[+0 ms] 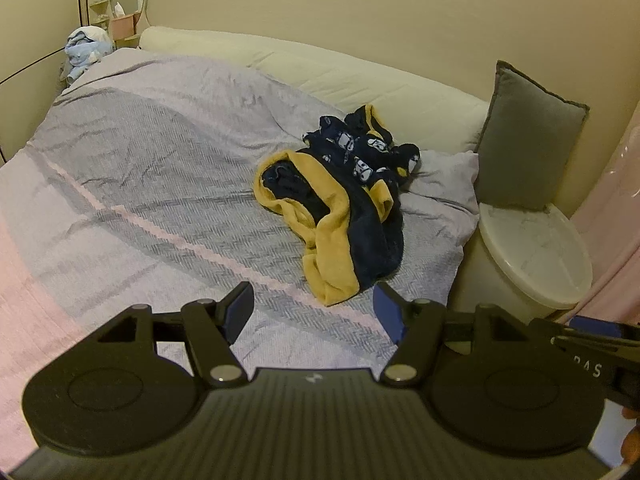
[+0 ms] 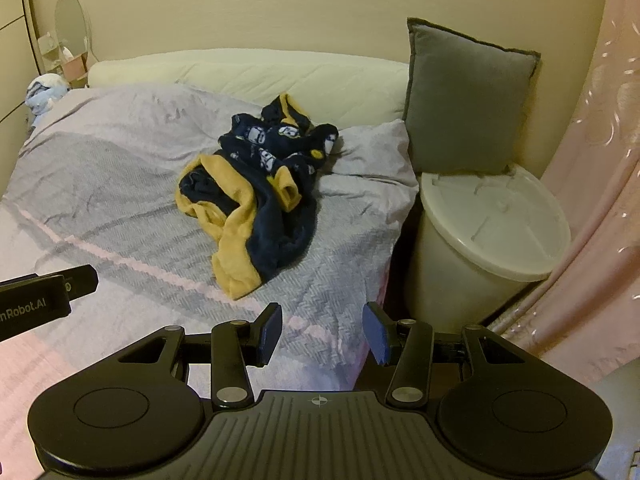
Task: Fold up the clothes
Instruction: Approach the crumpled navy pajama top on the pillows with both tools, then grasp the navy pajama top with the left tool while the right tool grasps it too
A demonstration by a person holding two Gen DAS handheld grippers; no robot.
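Crumpled navy fleece garment [image 1: 344, 200] with mustard lining lies unfolded on the grey herringbone bed [image 1: 140, 184]; both tools, left [image 1: 312, 312] and right [image 2: 322, 330], gape empty.

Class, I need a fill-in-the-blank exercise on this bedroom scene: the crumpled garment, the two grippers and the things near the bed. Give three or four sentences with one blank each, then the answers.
1. The crumpled navy garment has a lining coloured ____.
2. The left gripper and the right gripper both have their jaws ____.
3. The grey cushion stands on the lid of a white ____.
4. The garment lies on the ____, touched by neither gripper.

Answers: yellow; open; bin; bed
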